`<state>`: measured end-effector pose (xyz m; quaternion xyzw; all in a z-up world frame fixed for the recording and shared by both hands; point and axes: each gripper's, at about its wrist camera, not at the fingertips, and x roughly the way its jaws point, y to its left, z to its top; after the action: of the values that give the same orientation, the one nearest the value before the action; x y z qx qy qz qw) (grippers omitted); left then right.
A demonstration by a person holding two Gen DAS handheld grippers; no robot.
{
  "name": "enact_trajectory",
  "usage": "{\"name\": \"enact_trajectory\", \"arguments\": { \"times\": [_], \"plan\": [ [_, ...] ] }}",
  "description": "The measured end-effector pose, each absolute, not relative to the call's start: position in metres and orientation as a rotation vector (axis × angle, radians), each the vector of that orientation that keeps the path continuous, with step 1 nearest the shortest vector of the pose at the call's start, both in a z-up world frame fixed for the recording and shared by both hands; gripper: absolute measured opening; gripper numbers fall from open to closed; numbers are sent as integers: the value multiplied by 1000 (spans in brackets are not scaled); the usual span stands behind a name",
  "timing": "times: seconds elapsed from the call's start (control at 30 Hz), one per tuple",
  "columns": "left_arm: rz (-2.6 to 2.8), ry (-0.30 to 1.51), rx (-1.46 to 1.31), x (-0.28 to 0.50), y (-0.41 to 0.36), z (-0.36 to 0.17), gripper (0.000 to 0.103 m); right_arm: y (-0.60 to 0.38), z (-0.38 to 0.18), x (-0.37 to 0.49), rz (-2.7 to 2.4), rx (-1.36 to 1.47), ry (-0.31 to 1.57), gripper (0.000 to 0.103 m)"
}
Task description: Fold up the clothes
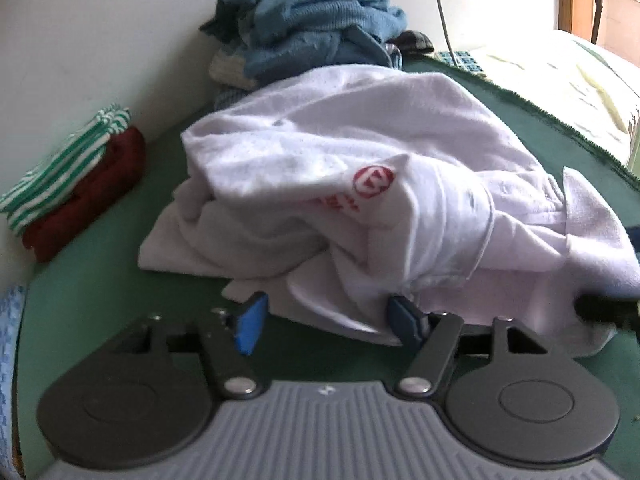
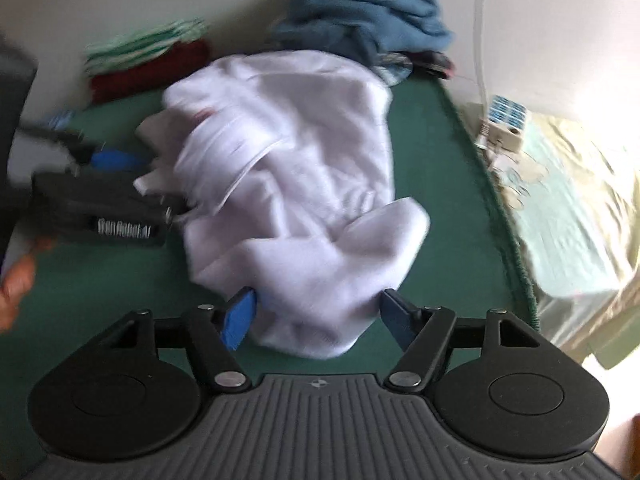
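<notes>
A crumpled white garment (image 1: 360, 184) with a red round logo (image 1: 374, 181) lies bunched on the green cloth (image 1: 88, 300). My left gripper (image 1: 328, 324) is open, its blue pads at the garment's near edge, with cloth lying between them. In the right wrist view the same white garment (image 2: 304, 168) fills the middle. My right gripper (image 2: 316, 316) is open, with the garment's near end between its blue pads. The left gripper (image 2: 116, 184) shows at the garment's left side there.
A folded green-striped and dark red stack (image 1: 76, 184) sits at the left by the wall. A pile of blue clothes (image 1: 312, 24) lies behind the white garment. A pale bedsheet (image 2: 576, 216) and a small white and blue box (image 2: 506, 120) lie to the right.
</notes>
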<state>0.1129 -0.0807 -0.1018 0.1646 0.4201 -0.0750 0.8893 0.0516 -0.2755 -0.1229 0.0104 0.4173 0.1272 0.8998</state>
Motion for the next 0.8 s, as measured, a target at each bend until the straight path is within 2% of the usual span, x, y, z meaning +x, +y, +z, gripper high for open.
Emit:
{"name": "enact_trajectory", "arguments": {
  "times": [0.03,0.07,0.1,0.13,0.17,0.23,0.27,0.3,0.33,0.37,0.43,0.47,0.53,0.57,0.6,0.67,0.8],
  "plan": [
    [-155,878,341,115,-83,-103,53,-280,-124,56,251,51,872,56],
    [-155,883,340,117,-85,-104,39,-284,-125,61,240,82,880,46],
    [-162,887,324,114,-85,-102,28,-289,-124,64,236,117,884,31],
    [-168,892,309,110,-85,-101,27,-293,-122,64,242,155,879,25],
    [-167,885,314,104,-85,-100,27,-297,-119,64,245,188,866,24],
    [-164,872,326,91,-85,-100,34,-300,-109,60,252,212,821,22],
    [-159,855,342,86,-86,-100,51,-301,-104,56,258,211,791,22],
    [-155,837,359,80,-87,-100,80,-301,-98,51,268,201,760,22],
    [-150,819,376,74,-88,-100,89,-300,-93,48,282,186,734,21],
    [-149,801,396,74,-91,-100,93,-299,-90,46,298,168,717,21],
    [-148,765,437,73,-96,-101,89,-298,-87,43,313,144,697,19],
    [-153,762,448,77,-98,-102,87,-298,-86,41,314,139,686,18],
    [-149,768,471,86,-102,-109,72,-300,-85,40,303,142,671,16],
    [-140,788,476,92,-103,-113,54,-300,-85,40,297,140,668,16],
    [-136,792,461,96,-102,-115,51,-300,-86,40,292,133,667,15],
    [-150,810,420,102,-99,-113,14,-297,-88,38,282,95,670,13],
    [-99,759,379,101,-94,-94,10,-293,-95,37,262,76,700,12]
  ]
}}
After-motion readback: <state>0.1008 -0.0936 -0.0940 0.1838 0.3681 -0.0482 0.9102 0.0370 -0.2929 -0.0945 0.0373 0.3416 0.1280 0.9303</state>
